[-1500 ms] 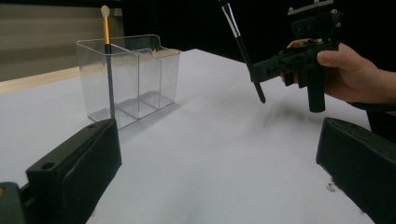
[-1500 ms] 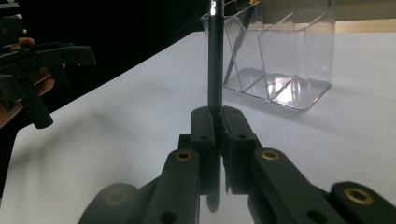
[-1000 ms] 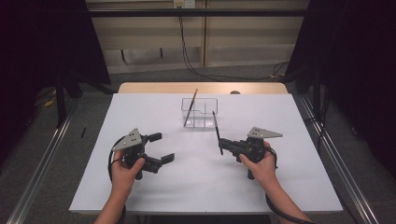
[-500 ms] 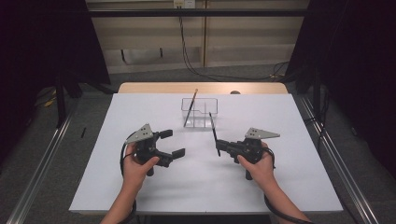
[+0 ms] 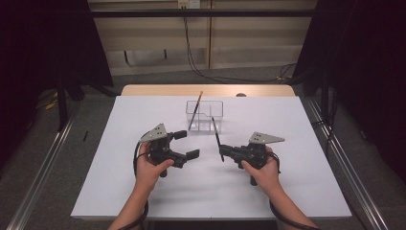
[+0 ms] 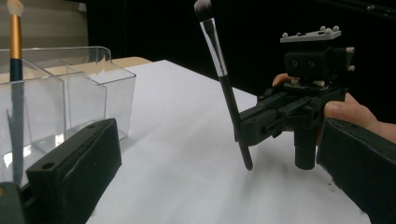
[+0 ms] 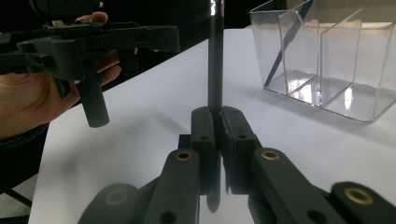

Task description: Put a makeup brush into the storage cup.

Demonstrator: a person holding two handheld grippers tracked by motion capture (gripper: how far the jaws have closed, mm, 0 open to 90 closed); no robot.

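Note:
A black makeup brush stands nearly upright, my right gripper shut on its lower handle. In the right gripper view the closed jaws pinch the dark handle. My left gripper is open and holds nothing, a hand's width left of the brush. The left gripper view looks between its own jaws at the brush and the right gripper. Behind both stands a clear divided organizer holding a gold-banded brush, which leans in its left compartment.
The white table top spreads around both hands. The organizer is to the right in the right gripper view, with the left gripper to the left. A wooden strip runs along the table's far edge.
My left gripper has moved right and slightly forward, closer to the brush, still open. The right gripper has shifted only slightly, holding the brush throughout.

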